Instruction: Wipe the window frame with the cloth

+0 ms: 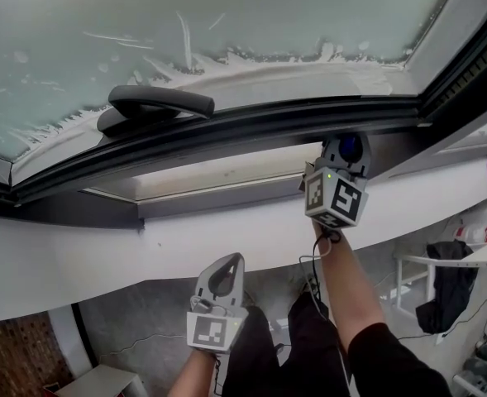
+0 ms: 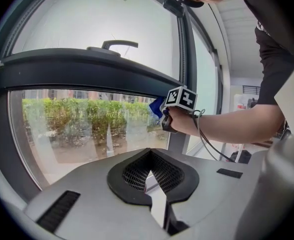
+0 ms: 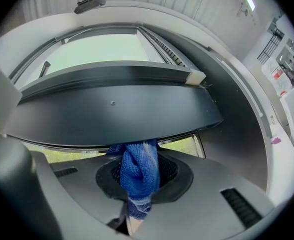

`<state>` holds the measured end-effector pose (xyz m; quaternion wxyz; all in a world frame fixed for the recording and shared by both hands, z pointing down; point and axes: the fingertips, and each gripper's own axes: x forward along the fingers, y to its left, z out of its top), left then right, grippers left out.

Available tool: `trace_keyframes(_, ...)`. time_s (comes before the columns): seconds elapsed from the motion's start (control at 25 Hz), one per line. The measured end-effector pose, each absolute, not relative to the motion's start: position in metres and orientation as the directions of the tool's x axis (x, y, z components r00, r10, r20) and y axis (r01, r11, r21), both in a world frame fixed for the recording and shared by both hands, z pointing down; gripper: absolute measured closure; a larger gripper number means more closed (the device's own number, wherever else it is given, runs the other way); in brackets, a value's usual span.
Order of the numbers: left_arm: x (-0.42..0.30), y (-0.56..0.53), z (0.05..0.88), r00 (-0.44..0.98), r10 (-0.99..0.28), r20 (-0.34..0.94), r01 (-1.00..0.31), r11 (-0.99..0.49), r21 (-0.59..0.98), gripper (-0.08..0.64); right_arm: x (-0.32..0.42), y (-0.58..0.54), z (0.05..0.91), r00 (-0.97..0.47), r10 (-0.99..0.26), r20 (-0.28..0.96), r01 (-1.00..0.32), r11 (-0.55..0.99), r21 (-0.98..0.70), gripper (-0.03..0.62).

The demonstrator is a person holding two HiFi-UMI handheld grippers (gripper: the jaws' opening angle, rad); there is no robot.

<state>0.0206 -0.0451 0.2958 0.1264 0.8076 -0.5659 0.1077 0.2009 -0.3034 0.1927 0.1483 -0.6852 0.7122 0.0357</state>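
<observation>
**Blue cloth pressed to the dark window frame**

The right tool (image 1: pixel 346 149) is raised to the dark window frame (image 1: pixel 251 126), with its tips at the lower edge of the open sash. Its jaws are pinched on a blue cloth (image 3: pixel 139 171). In the right gripper view the cloth is bunched into a twisted wad between the jaws. The top of the wad touches the underside of the frame's dark bar, and a strip of greenery shows on either side below that bar. In the left gripper view a corner of the cloth pokes out just past the marker cube, beside the frame's upright.

The left tool (image 1: pixel 226 265) hangs lower and nearer the person, below the white sill (image 1: pixel 102 255) and well apart from the frame. Its jaws are pressed together at the tips with nothing between them. It points toward the lower glass pane, through which a hedge shows.

A black window handle (image 1: pixel 160 99) sits on the sash to the left of the right tool and touches neither tool. The pane above it looks cloudy and streaked.
</observation>
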Motion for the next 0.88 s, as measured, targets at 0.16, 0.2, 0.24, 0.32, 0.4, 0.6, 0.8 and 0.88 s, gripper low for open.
trace_keyframes(0.16, 0.007, -0.041, 0.297, 0.326, -0.889, 0.321, -0.945, -0.317, 0.082, 0.555, 0.183, -0.299, 0.193, -0.035, -0.965, -0.261, -0.988, 0.073, -0.138, 0.566)
trace_keyframes(0.2, 0.005, -0.040, 0.297, 0.325, -0.890, 0.320, -0.945, -0.316, 0.081, 0.555, 0.178, -0.297, 0.193, -0.040, -0.964, -0.262, -0.988, 0.077, -0.133, 0.566)
trace_keyframes(0.24, 0.002, -0.040, 0.297, 0.324, -0.891, 0.318, -0.946, -0.315, 0.080, 0.555, 0.174, -0.296, 0.193, -0.045, -0.964, -0.263, -0.989, 0.081, -0.128, 0.566)
trace_keyframes(0.32, -0.003, -0.039, 0.296, 0.323, -0.893, 0.312, -0.946, -0.314, 0.081, 0.555, 0.167, -0.294, 0.193, -0.051, -0.963, -0.265, -0.989, 0.085, -0.121, 0.566)
trace_keyframes(0.4, -0.007, -0.037, 0.296, 0.324, -0.893, 0.312, -0.946, -0.314, 0.083, 0.555, 0.162, -0.293, 0.193, -0.051, -0.963, -0.264, -0.989, 0.085, -0.120, 0.566)
trace_keyframes(0.6, -0.016, -0.032, 0.295, 0.328, -0.892, 0.311, -0.945, -0.316, 0.090, 0.555, 0.154, -0.288, 0.194, -0.076, -0.965, -0.250, -0.989, 0.106, -0.107, 0.566)
trace_keyframes(0.8, -0.020, -0.027, 0.286, 0.342, -0.892, 0.297, -0.940, -0.328, 0.097, 0.555, 0.150, -0.268, 0.204, -0.125, -0.973, -0.192, -0.985, 0.144, -0.090, 0.566)
trace_keyframes(0.88, -0.023, -0.023, 0.281, 0.348, -0.892, 0.288, -0.937, -0.333, 0.102, 0.555, 0.149, -0.254, 0.210, -0.134, -0.978, -0.159, -0.986, 0.147, -0.075, 0.566)
